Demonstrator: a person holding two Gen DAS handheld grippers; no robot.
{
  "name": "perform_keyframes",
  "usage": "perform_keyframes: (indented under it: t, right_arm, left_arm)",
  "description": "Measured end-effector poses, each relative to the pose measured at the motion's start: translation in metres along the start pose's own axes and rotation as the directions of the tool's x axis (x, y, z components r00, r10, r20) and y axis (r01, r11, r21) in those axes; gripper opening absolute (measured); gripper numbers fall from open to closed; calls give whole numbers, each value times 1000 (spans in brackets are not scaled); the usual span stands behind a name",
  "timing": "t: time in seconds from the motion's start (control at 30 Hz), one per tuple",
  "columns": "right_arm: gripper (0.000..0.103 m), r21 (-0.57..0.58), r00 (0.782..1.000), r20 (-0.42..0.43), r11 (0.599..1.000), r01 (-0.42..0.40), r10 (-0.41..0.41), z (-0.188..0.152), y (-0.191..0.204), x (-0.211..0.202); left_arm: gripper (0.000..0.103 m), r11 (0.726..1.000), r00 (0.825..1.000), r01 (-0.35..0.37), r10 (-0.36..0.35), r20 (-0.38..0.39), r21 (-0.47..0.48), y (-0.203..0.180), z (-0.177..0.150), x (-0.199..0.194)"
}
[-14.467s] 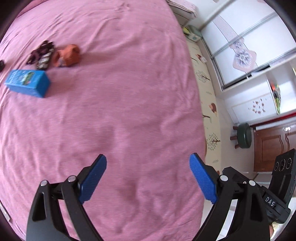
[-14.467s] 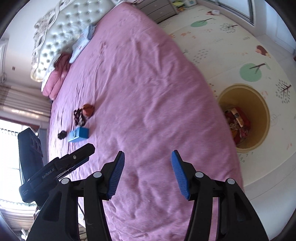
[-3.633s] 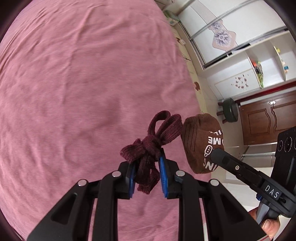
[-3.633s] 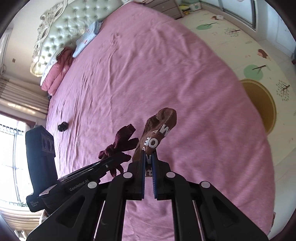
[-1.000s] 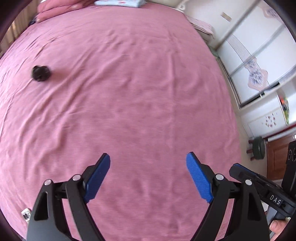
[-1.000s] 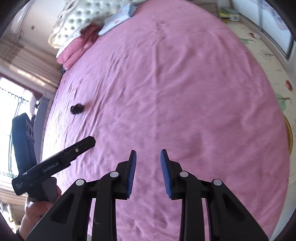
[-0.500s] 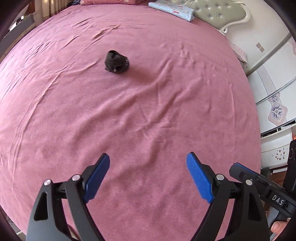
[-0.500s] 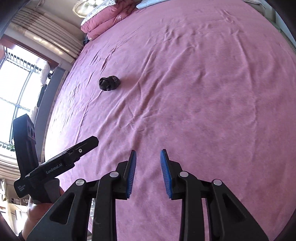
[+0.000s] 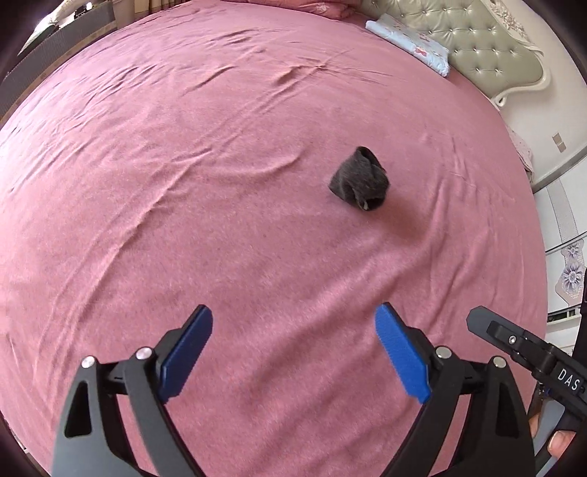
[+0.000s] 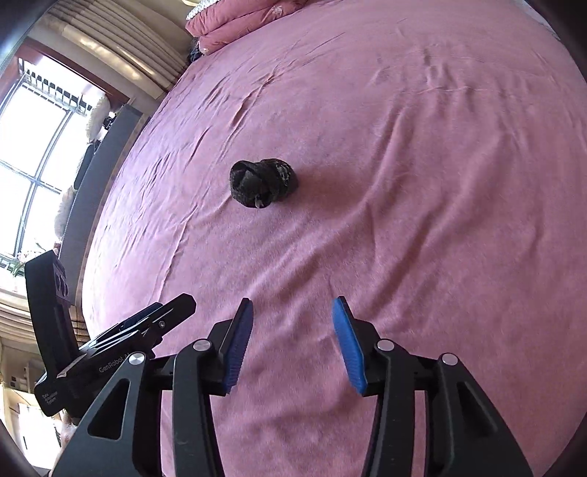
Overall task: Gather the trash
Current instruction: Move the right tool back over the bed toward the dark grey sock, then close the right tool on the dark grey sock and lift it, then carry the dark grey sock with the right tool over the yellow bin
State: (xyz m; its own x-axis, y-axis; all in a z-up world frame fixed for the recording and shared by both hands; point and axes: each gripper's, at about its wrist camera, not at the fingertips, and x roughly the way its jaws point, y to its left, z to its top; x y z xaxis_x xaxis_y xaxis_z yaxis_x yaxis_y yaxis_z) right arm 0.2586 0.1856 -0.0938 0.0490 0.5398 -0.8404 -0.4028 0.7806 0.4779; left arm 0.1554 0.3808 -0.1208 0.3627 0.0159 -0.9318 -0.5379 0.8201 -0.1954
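A small dark rolled-up cloth ball (image 9: 360,178) lies alone on the pink bedspread (image 9: 183,183). It also shows in the right wrist view (image 10: 261,181), ahead and slightly left of the fingers. My left gripper (image 9: 293,346) is open and empty above the bed, with the ball ahead and to its right. My right gripper (image 10: 292,343) is open and empty, with blue pads (image 10: 346,345). The left gripper's body (image 10: 110,352) shows at the lower left of the right wrist view.
A tufted headboard (image 9: 488,47) and a folded light-blue cloth (image 9: 414,46) are at the far right. Folded pink bedding (image 10: 249,18) lies at the bed's head. A window with curtains (image 10: 44,121) is to the left. White wardrobe doors (image 9: 567,253) stand on the right.
Both grippers have moved closer to the dark ball, which now looks larger. The right gripper's jaws have opened wider. The left gripper has stayed open.
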Motion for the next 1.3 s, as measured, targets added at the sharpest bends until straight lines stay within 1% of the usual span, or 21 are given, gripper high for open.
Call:
perform_keyframes:
  t: [0.03, 0.17, 0.2, 0.27, 0.43, 0.57, 0.6, 0.63, 0.67, 0.7, 0.73, 0.77, 0.8, 0.83, 0.87, 1.07, 1.17, 1.3]
  right_arm:
    - [45, -8, 1000, 2, 1000, 2, -2, 6, 2, 8]
    - [47, -36, 1000, -1, 999, 13, -13, 31, 10, 38]
    - [53, -46, 1000, 9, 999, 26, -26, 37, 14, 44]
    - [62, -60, 999, 27, 997, 39, -37, 48, 19, 53]
    - [65, -80, 998, 25, 995, 63, -62, 71, 30, 81]
    - [66, -61, 997, 21, 996, 70, -69, 80, 32, 100]
    - [65, -58, 997, 14, 996, 70, -69, 83, 32, 105]
    - [62, -55, 998, 4, 996, 67, -67, 84, 33, 110]
    - [48, -49, 999, -8, 998, 50, -50, 85, 33, 114]
    - [38, -43, 999, -19, 998, 47, -47, 86, 32, 117]
    - [34, -37, 998, -21, 997, 62, -63, 86, 32, 118]
    - [25, -29, 998, -17, 998, 62, -62, 85, 30, 117]
    - [18, -20, 999, -13, 999, 50, -50, 83, 28, 113]
    - [16, -16, 999, -9, 999, 41, -41, 82, 27, 109]
    - [10, -17, 1000, -5, 1000, 26, -27, 78, 26, 104]
    - [10, -34, 1000, 11, 999, -23, 24, 41, 19, 56]
    - [10, -20, 999, 12, 999, -36, 36, 16, 12, 30]
    - [10, -19, 1000, 10, 1000, -18, 19, -22, 3, -8]
  left_arm:
    - [91, 1000, 1000, -12, 12, -5, -11, 5, 7, 7]
    - [91, 998, 1000, -14, 13, -14, -55, 21, 26, 26]
    - [91, 998, 1000, -18, 17, -13, -60, 25, 30, 31]
    - [91, 997, 1000, -24, 23, -9, -69, 30, 33, 34]
    - [91, 995, 999, -37, 36, -5, -96, 45, 40, 47]
    - [91, 993, 999, -39, 38, -6, -111, 52, 42, 55]
    - [91, 993, 999, -41, 40, -6, -112, 52, 43, 56]
    - [91, 993, 999, -42, 41, -7, -112, 53, 43, 58]
    - [91, 993, 999, -44, 43, -9, -113, 53, 43, 59]
    - [91, 993, 999, -44, 43, -10, -114, 53, 44, 60]
    - [91, 993, 999, -42, 41, -10, -114, 52, 43, 61]
    - [91, 993, 999, -43, 42, -13, -114, 52, 43, 62]
    - [91, 993, 999, -44, 42, -14, -114, 51, 43, 62]
    - [91, 993, 999, -39, 38, -13, -114, 51, 42, 61]
    - [91, 993, 999, -36, 35, -13, -114, 50, 41, 60]
    - [91, 998, 1000, -15, 15, -6, -67, 29, 23, 42]
    - [91, 997, 1000, 17, -17, -9, -75, 16, 2, 27]
    - [91, 997, 999, 43, -45, -20, -63, -5, -31, 5]
